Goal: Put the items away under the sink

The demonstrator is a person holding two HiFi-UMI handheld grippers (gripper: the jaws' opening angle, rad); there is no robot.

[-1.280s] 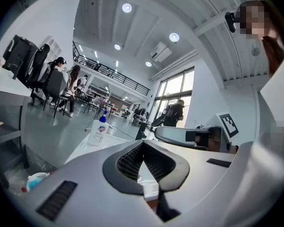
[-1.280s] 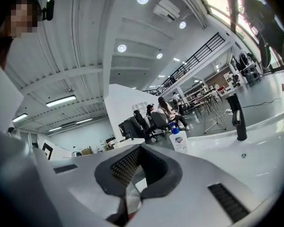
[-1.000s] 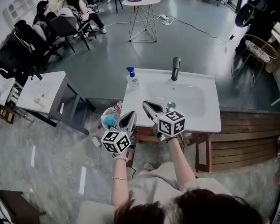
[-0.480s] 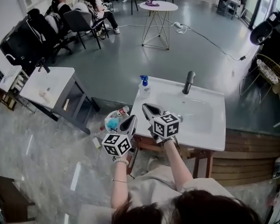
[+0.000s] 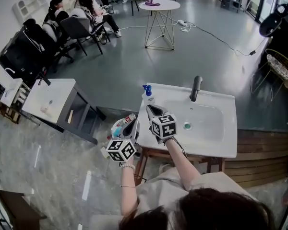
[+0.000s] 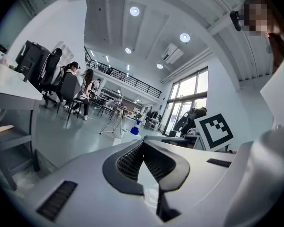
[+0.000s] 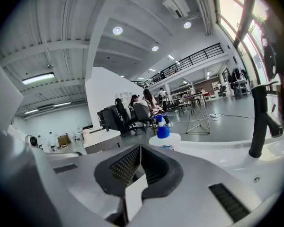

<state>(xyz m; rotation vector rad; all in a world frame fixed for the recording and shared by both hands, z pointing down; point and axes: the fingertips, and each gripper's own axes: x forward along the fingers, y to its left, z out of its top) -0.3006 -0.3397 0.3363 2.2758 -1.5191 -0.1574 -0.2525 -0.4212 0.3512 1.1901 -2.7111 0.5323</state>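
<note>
1. both tools are pressed together and pinch nothing. on the left tool (image 6: 143,144) the ribbed pads meet with no gap, and on the right tool (image 7: 139,149) it is the same.
2. the right tool hovers over the front left part of the sink worktop (image 5: 216,143). it points toward the blue-capped bottle (image 5: 147,96), which stands upright at the back left corner, near the tool but not touched. the left tool is lower and to the left, above a tub (image 5: 113,124) that seems to stand on the floor just beside the sink.
3. the step in hand, as i judge it, is the reach for a first item. to do it well, the right tool should spread wider than the bottle body and come in level from the front. it should then close on the body and not on the thin pump neck, so the bottle stays upright on the way down.
4. the space under the sink is almost hidden from the head view, and only a wooden leg (image 5: 141,164) shows. i think it is wise to bend down and look there before any item goes in.
5. count: two tools, one bottle on the worktop, one black faucet (image 5: 196,87), one drain (image 5: 186,125) and one tub. in the tub i see one red-capped bottle (image 5: 128,118) and something blue — the rest i cannot count.
</note>
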